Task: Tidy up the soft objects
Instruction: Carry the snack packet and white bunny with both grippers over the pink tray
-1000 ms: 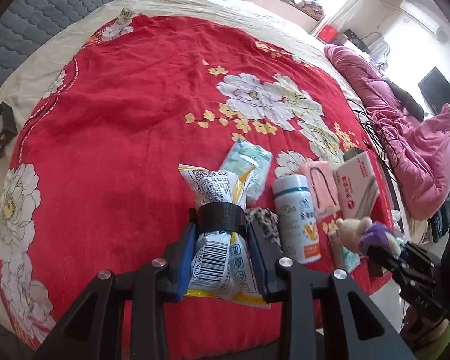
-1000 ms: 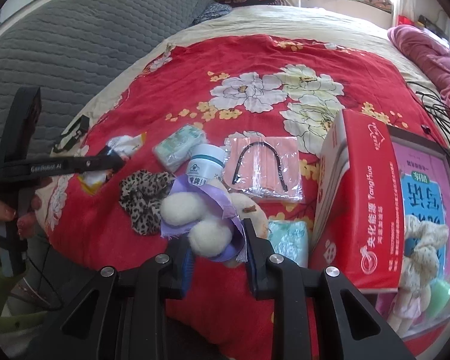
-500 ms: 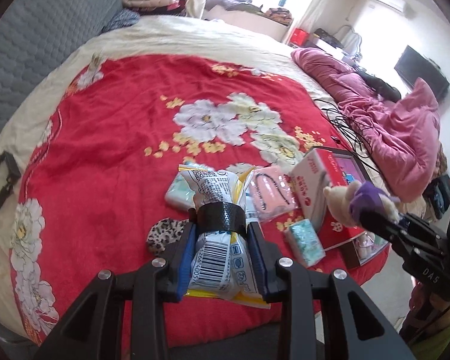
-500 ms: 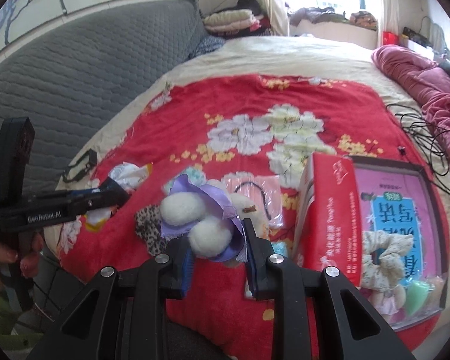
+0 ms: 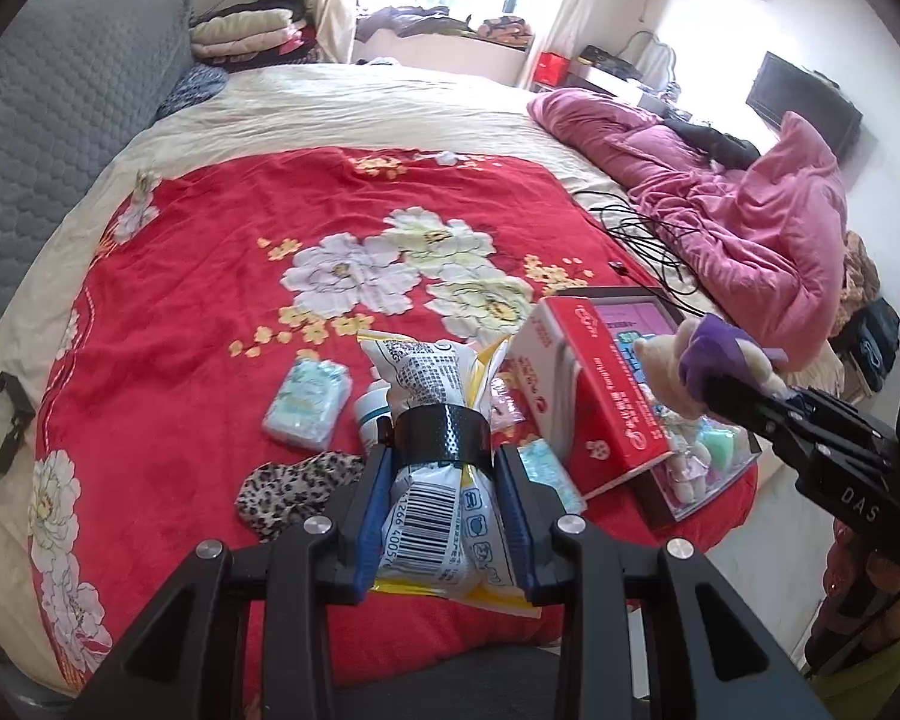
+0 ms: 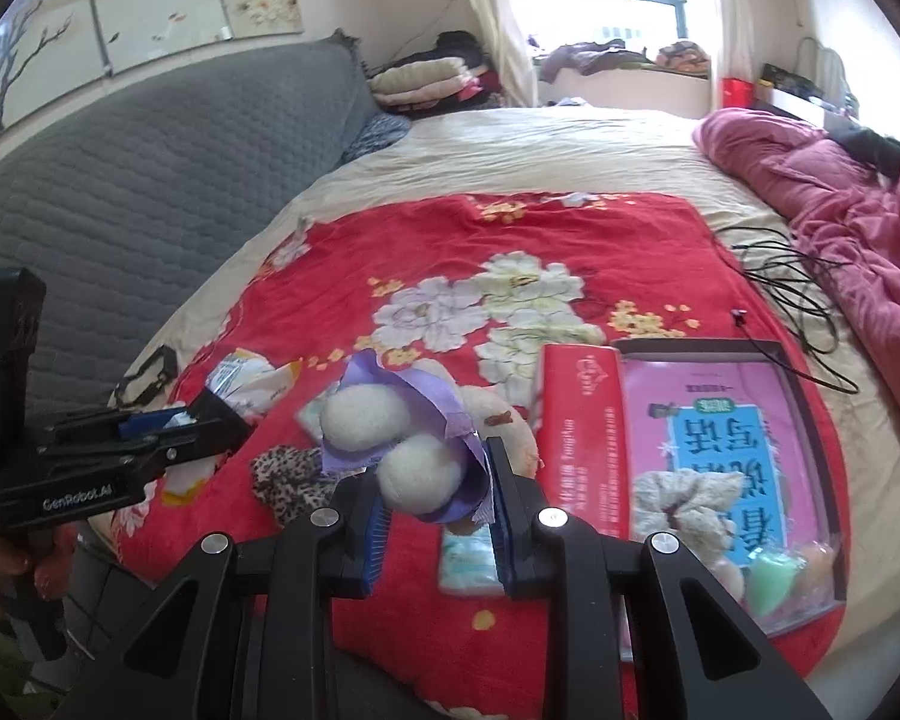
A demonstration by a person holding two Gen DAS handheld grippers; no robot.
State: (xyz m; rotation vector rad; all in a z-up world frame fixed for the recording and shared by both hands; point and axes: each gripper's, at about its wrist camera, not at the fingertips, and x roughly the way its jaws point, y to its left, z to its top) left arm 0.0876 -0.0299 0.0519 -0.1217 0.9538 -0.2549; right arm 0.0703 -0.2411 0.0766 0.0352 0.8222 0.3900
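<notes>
While the left gripper (image 5: 444, 468) clamps a snack packet (image 5: 435, 516) and the right gripper (image 6: 432, 480) pinches a plush toy (image 6: 390, 438), bare red blanket (image 5: 222, 276) fills the frame's upper left.

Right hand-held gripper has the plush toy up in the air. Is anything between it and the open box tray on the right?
Only the red lid, propped on edge along the tray's left side, between the plush toy in the right hand-held gripper and the tray. Inside, a scrunchie and small items fill the near end; the far end looks free.
</notes>
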